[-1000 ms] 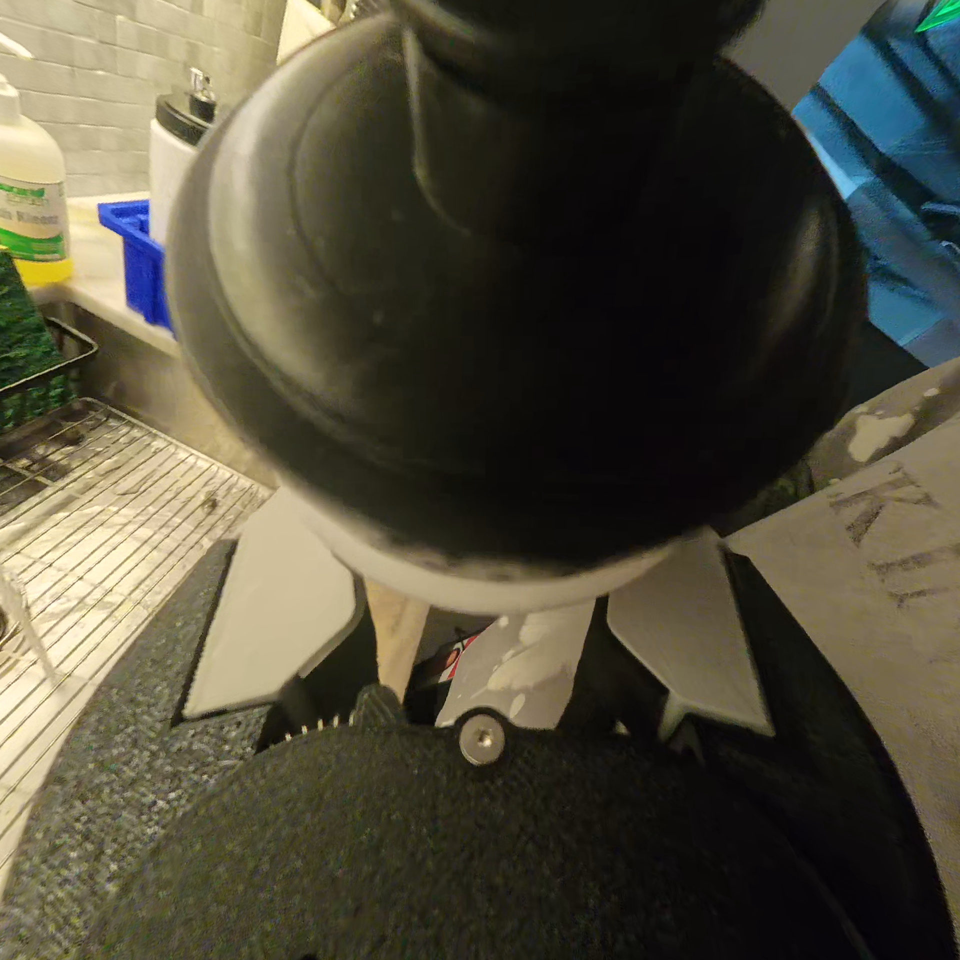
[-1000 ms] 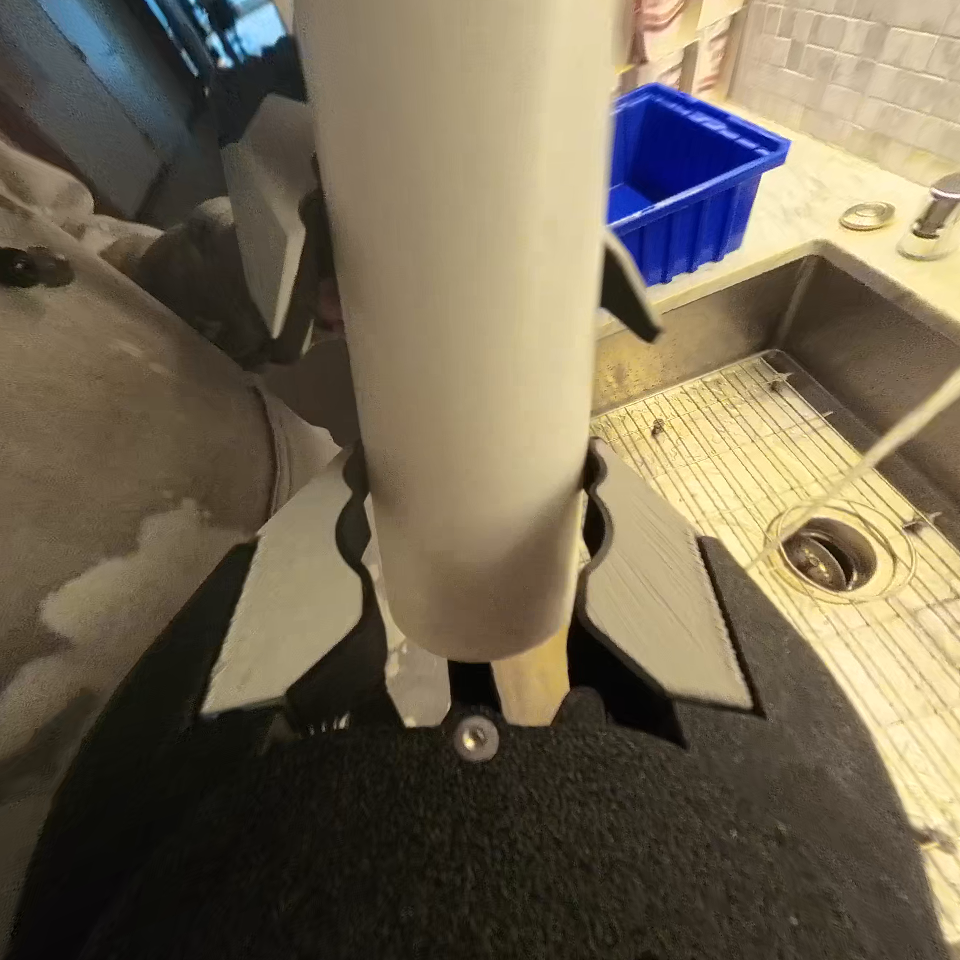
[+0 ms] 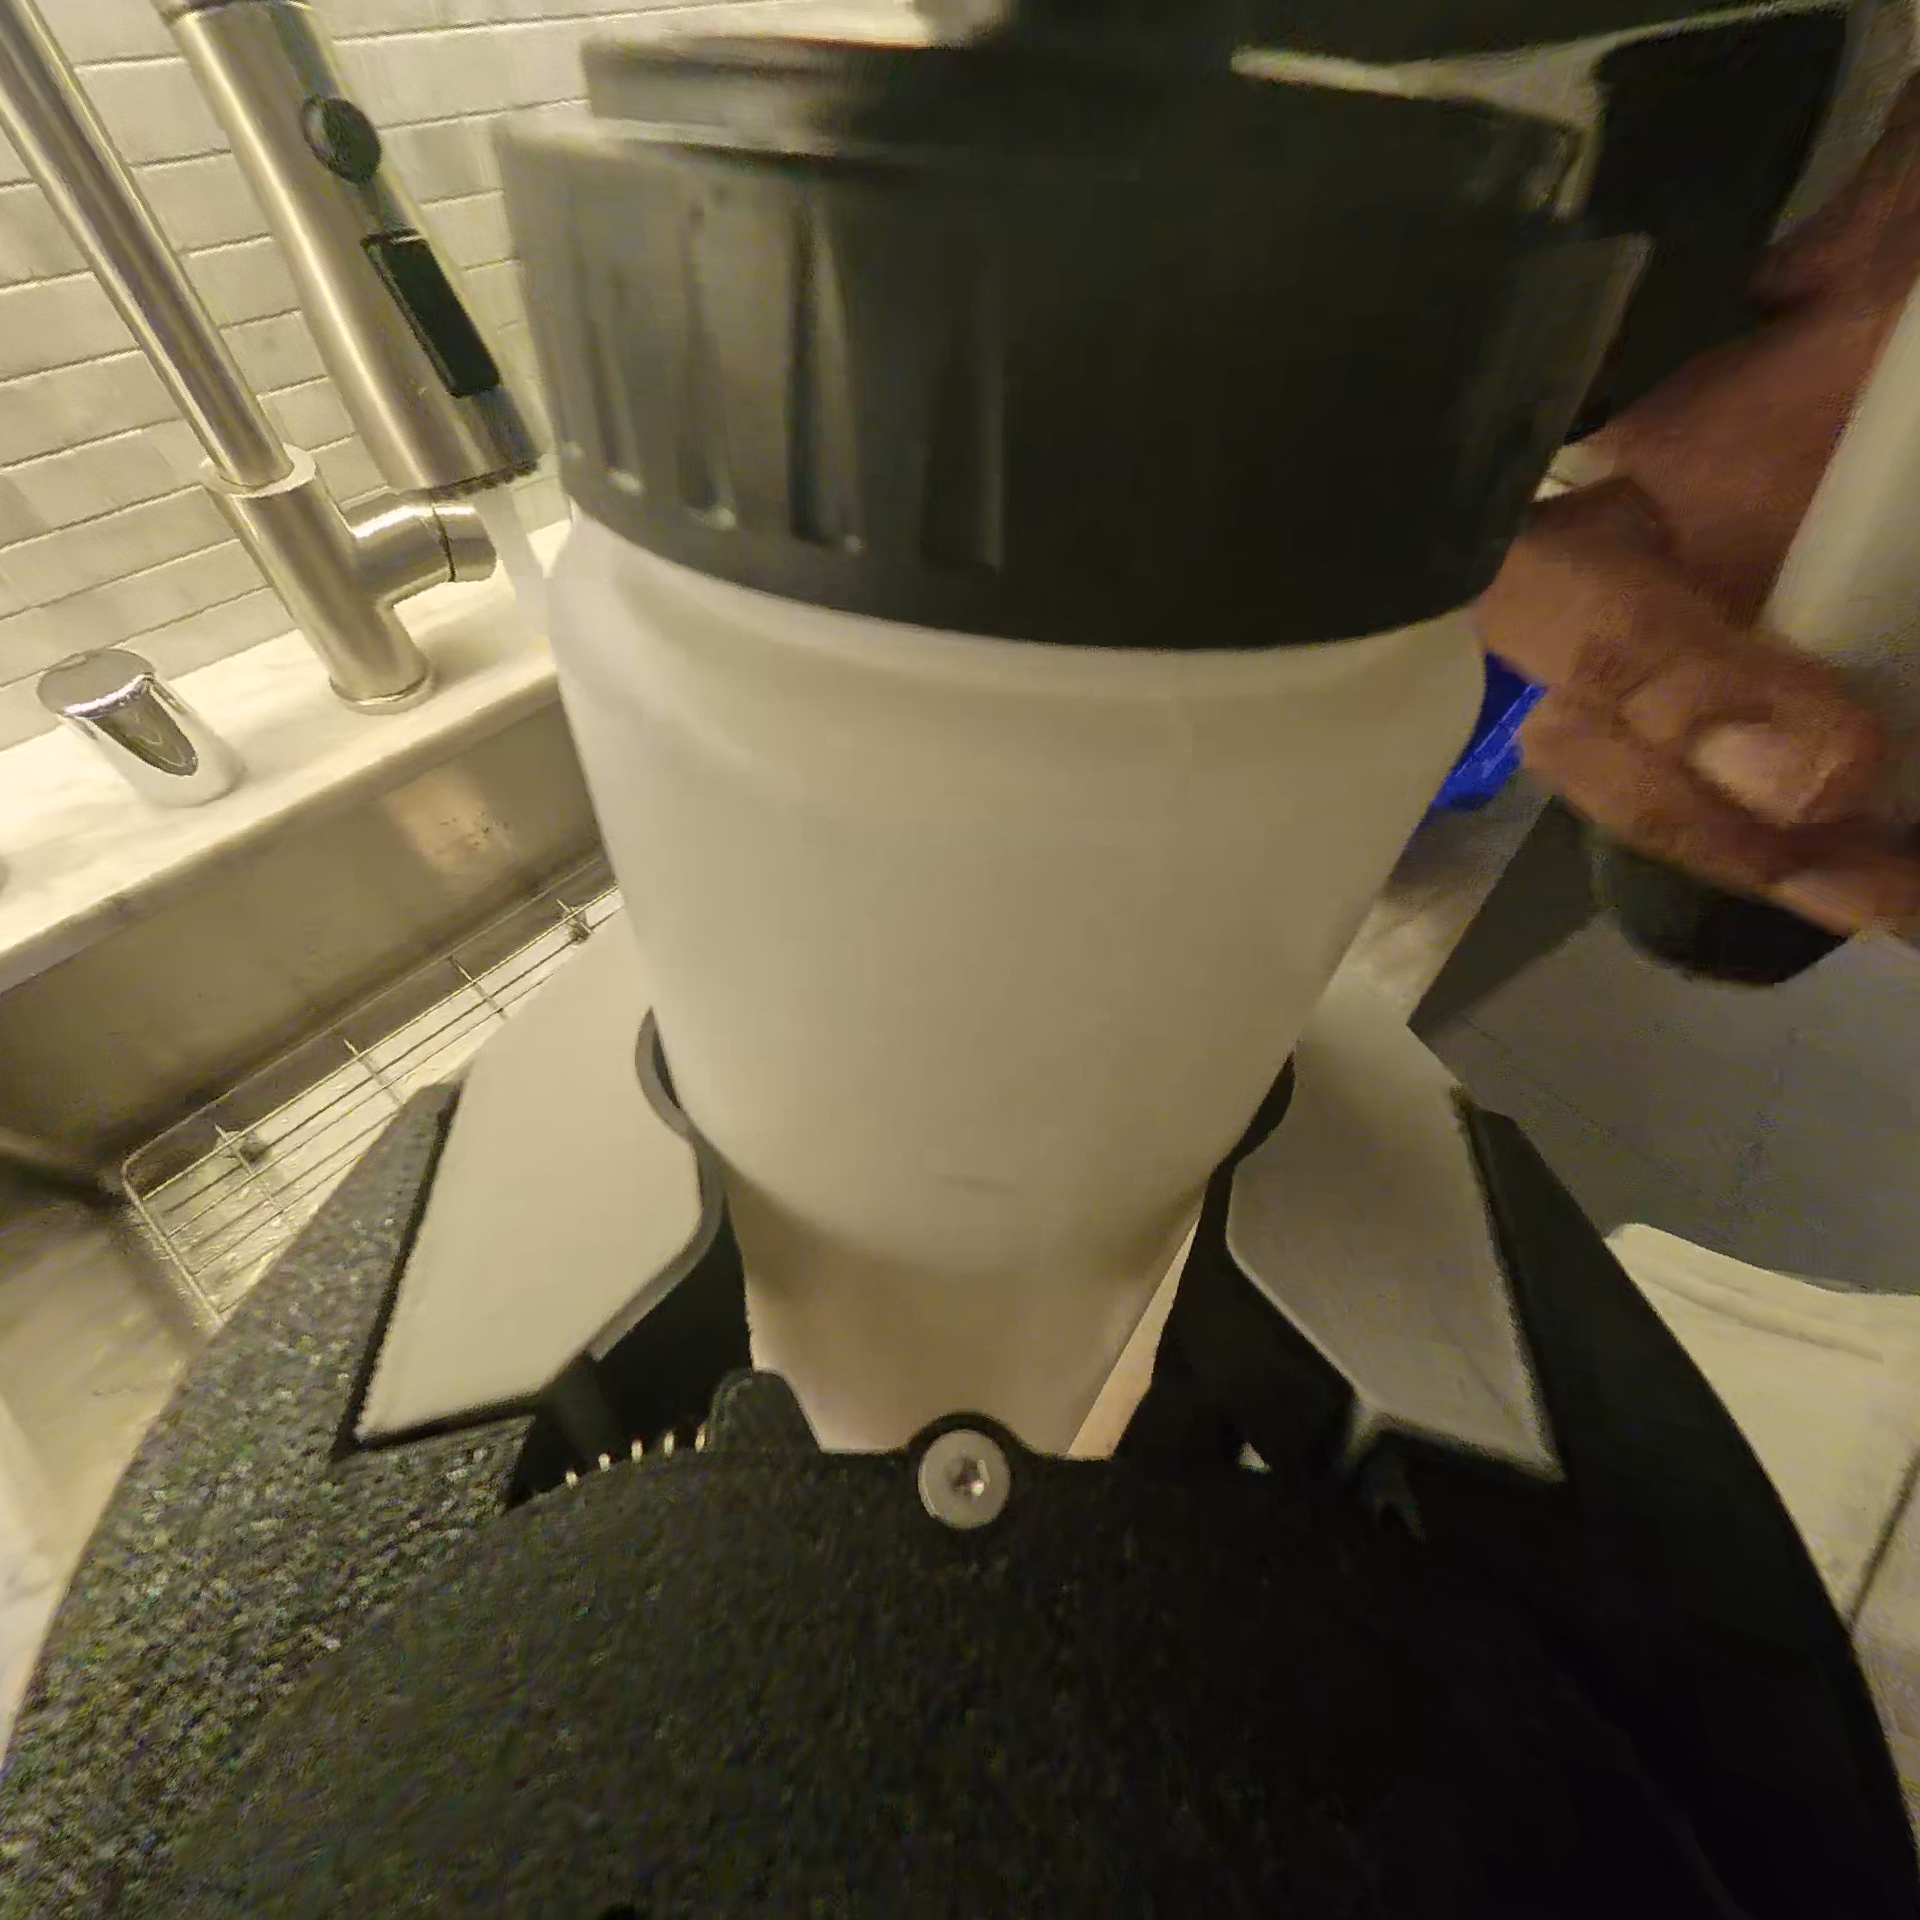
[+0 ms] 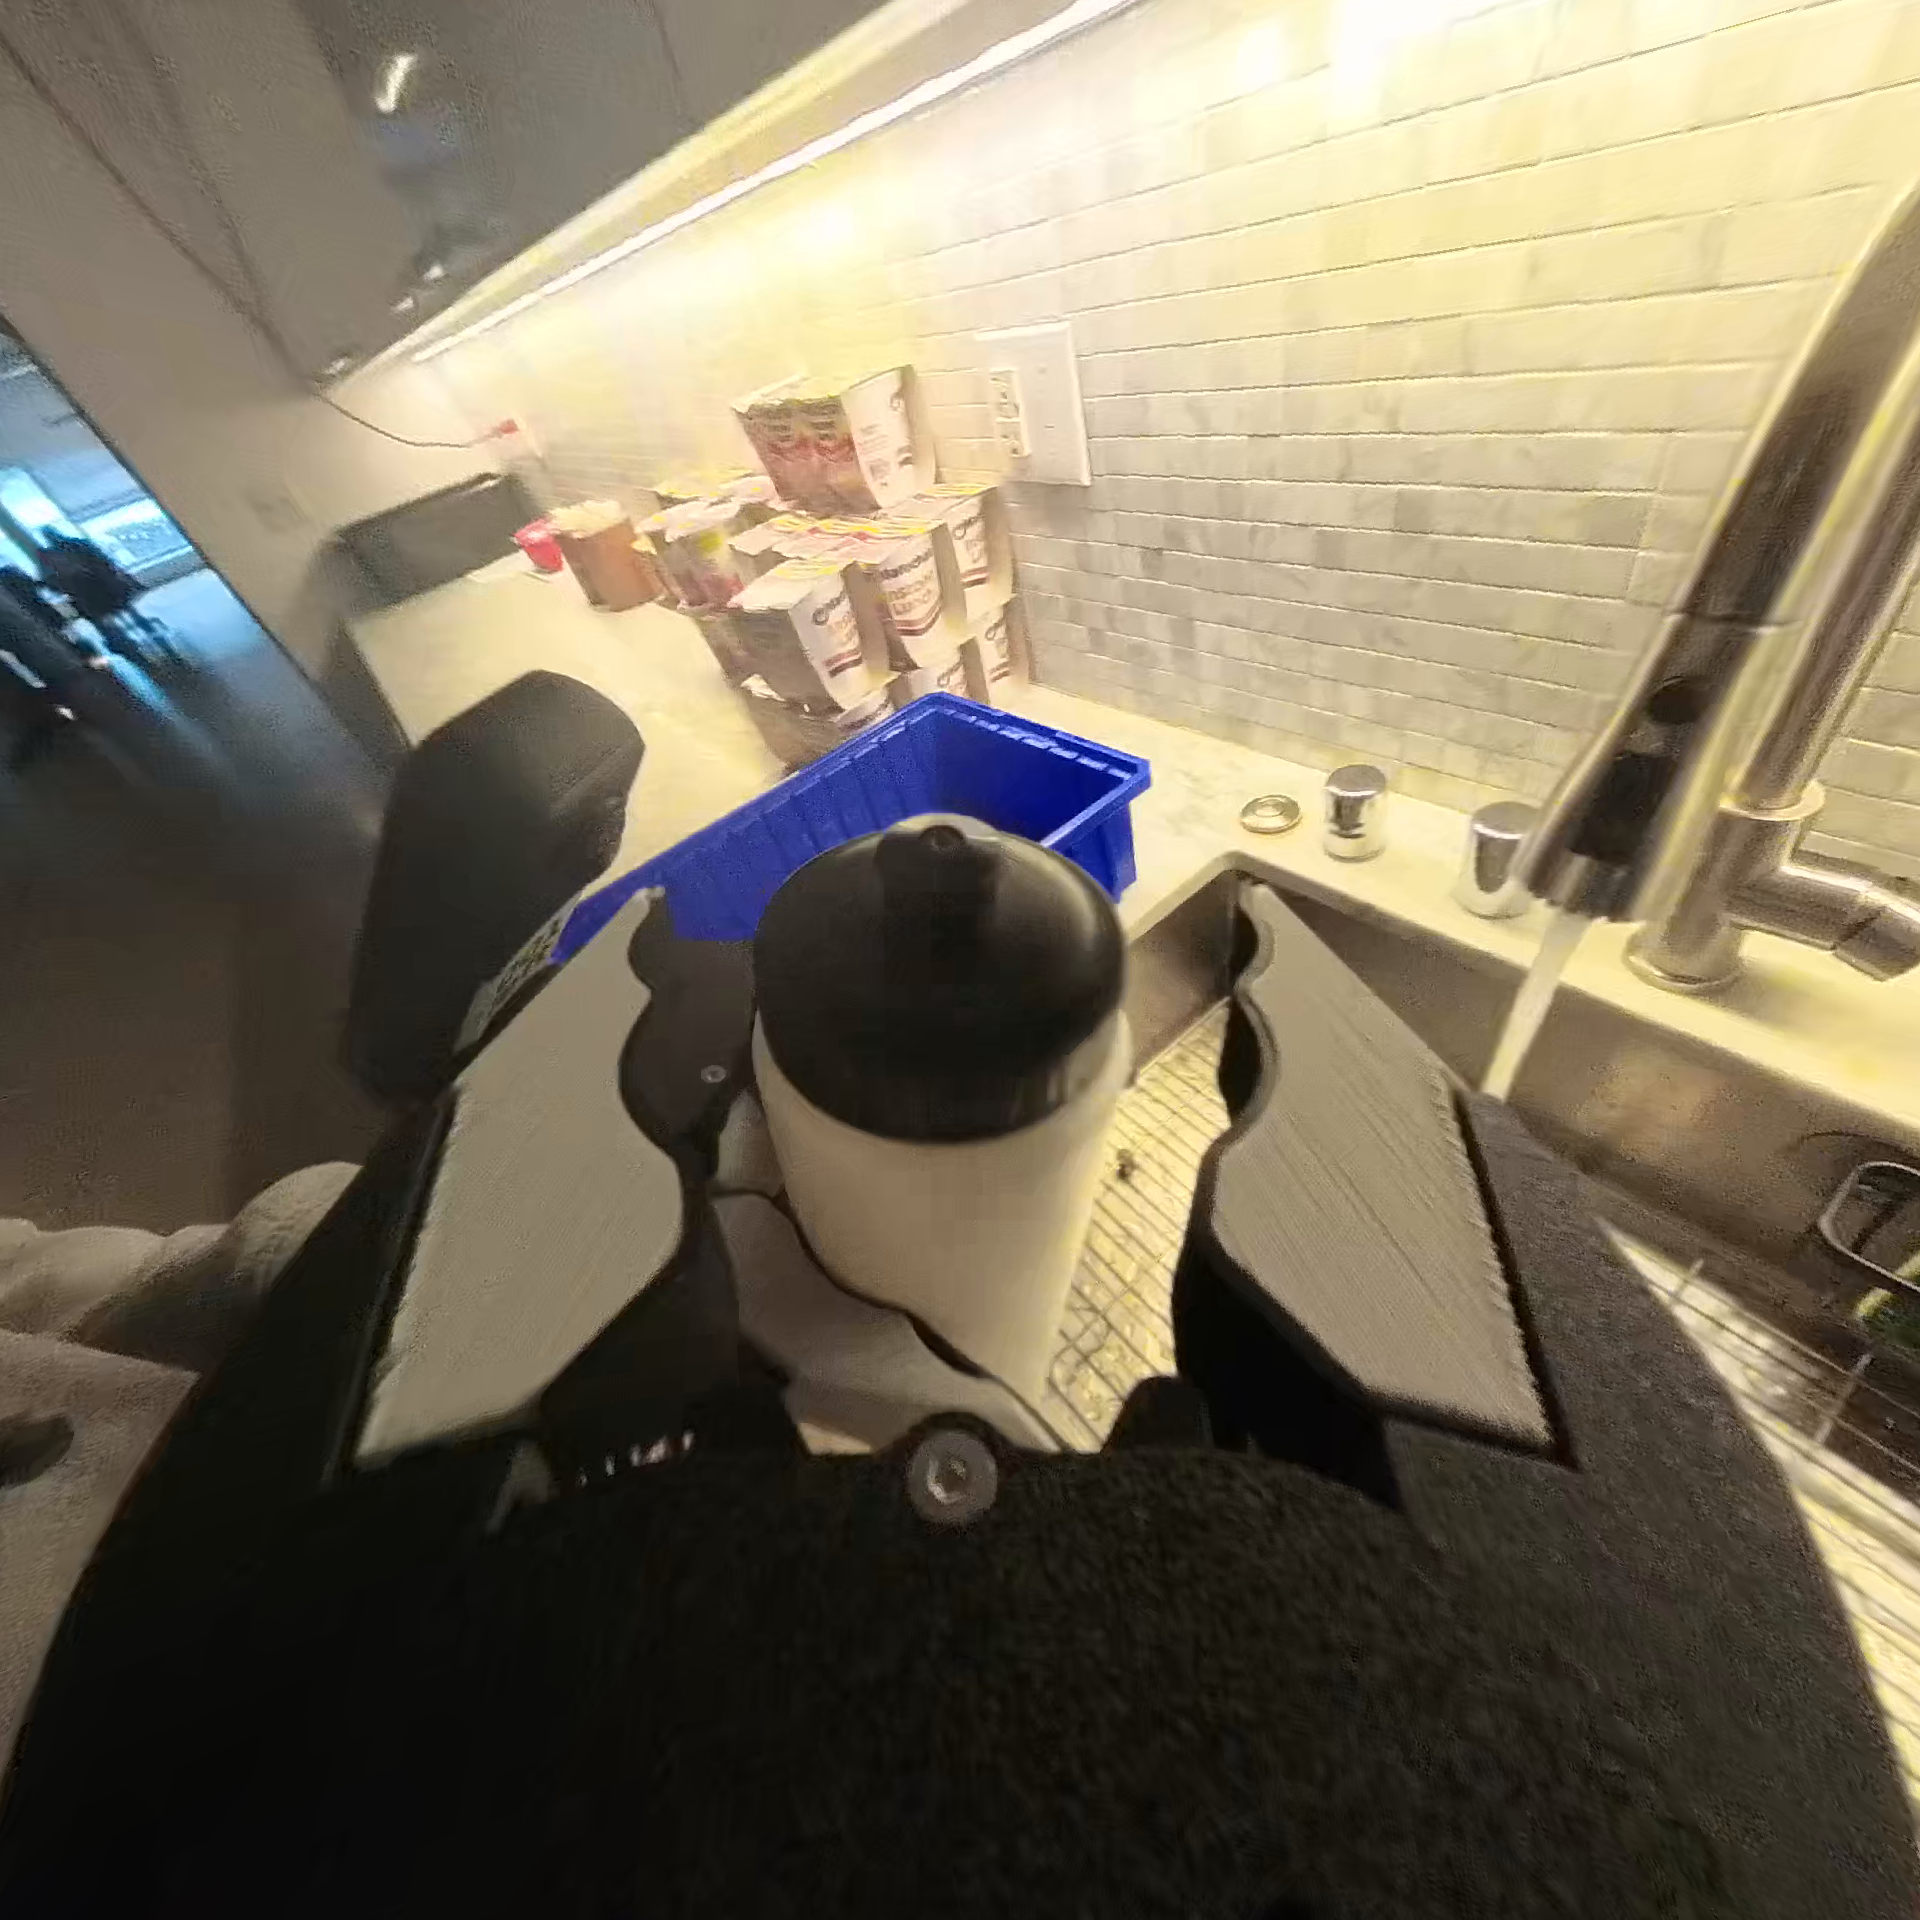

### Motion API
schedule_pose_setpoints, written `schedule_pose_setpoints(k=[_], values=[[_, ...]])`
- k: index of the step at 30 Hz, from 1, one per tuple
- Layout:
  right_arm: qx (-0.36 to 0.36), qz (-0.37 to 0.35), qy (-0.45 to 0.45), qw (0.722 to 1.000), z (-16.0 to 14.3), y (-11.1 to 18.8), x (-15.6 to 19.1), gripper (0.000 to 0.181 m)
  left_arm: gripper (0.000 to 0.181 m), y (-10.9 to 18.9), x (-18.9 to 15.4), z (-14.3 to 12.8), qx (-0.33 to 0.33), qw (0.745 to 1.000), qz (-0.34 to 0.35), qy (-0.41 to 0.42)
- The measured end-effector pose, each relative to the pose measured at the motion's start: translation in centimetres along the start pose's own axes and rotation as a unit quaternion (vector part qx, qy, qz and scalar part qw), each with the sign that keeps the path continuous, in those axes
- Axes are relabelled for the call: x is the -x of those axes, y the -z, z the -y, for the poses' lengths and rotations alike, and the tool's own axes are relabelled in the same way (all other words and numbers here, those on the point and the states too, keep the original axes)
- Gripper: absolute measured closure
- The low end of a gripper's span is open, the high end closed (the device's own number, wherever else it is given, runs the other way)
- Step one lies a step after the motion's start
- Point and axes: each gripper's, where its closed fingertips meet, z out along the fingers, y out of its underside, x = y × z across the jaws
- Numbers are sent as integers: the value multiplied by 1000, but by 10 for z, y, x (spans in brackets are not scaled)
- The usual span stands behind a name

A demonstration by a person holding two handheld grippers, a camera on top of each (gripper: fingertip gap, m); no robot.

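Observation:
A white plastic bottle (image 3: pixel 987 883) with a black ribbed cap (image 3: pixel 1039 416) stands between the fingers of my left gripper (image 3: pixel 966 1081). The gripper is shut on the bottle's lower body, and the cap points away from the camera. In the right wrist view the same bottle (image 4: pixel 935 1195) shows with its domed cap (image 4: pixel 935 987) between the spread fingers of my right gripper (image 4: pixel 945 914). That gripper is open, with a gap on each side. The left gripper's black body (image 4: pixel 499 862) shows to the left of it. A hand (image 3: pixel 1662 675) is at the right of the left wrist view.
A steel faucet (image 4: pixel 1714 675) runs a thin stream of water (image 4: pixel 1538 997) into the sink, which has a wire grid (image 4: pixel 1143 1247) on its bottom. A blue bin (image 4: pixel 935 758) stands on the counter behind the bottle. Stacked paper cups (image 4: pixel 862 582) lean against the tiled wall.
My right gripper has let go of the bottle's white body and opened. The bottle has turned, so its cap now points away from the left camera. Both views have swung toward the faucet.

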Motion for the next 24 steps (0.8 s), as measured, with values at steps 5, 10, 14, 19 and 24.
schedule_pose_setpoints(k=[5, 10, 14, 19, 24], values=[[31, 92, 15, 995, -14, -10, 12, 99, 79, 0, -11, 2, 4, 1000, -23, -17], [36, 391, 74, 917, -10, 32, 56, 99, 79, 17, -63, 8, -14, 981, -191, -30], [82, 543, 65, 833, -6, 65, 77, 99, 78, 45, -111, 18, -28, 932, -361, 3], [66, 582, 68, 807, 5, 75, 89, 100, 75, 59, -129, 25, -42, 897, -441, -6], [64, 604, 80, 790, 17, 85, 92, 100, 77, 74, -139, 40, -70, 849, -524, 6]])
